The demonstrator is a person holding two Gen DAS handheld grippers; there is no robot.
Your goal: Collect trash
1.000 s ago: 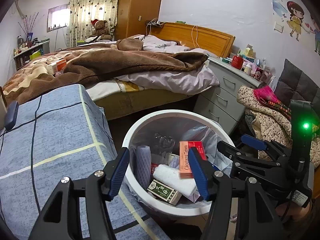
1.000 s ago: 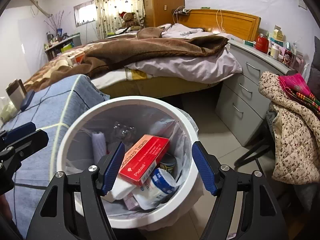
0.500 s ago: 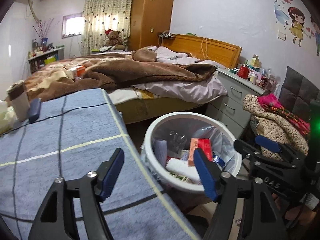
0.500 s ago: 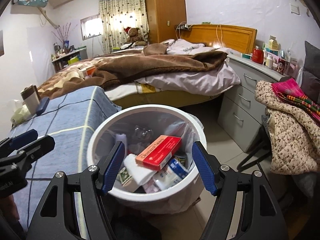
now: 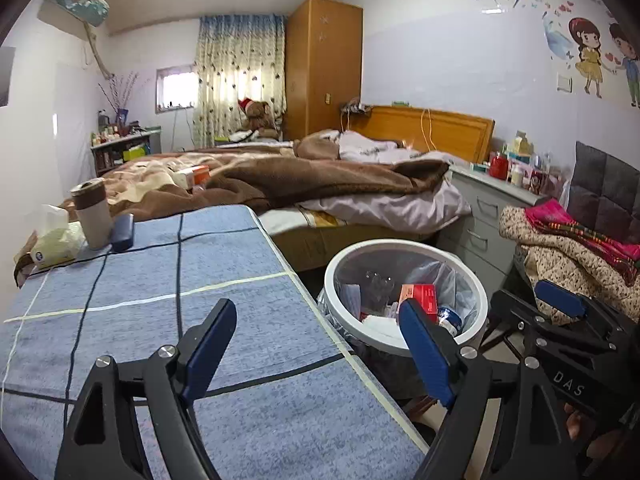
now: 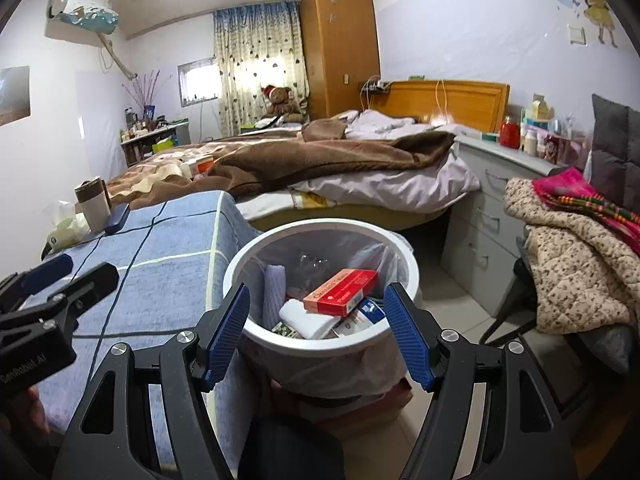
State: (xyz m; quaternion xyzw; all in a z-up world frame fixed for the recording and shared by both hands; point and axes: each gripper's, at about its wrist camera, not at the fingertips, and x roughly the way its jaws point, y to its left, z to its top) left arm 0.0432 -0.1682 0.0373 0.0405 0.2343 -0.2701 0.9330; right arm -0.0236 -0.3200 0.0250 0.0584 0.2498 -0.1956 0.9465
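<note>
Left claw (image 5: pixel 320 344) opening, empty

A lidded cup (image 5: pixel 93 216) stands by a dark case (image 5: pixel 122 227) on the blue cloth (image 5: pixel 168 280).

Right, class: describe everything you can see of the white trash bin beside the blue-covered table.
The white trash bin is round and looks plastic, with a broad smooth rim and a clear plastic liner bunched below it. It stands upright on the pale tiled floor, close against the table's blue checked cloth. It is fairly full: a red box lies tilted on top, above a white roll and other packaging. Neither gripper touches it.
</note>
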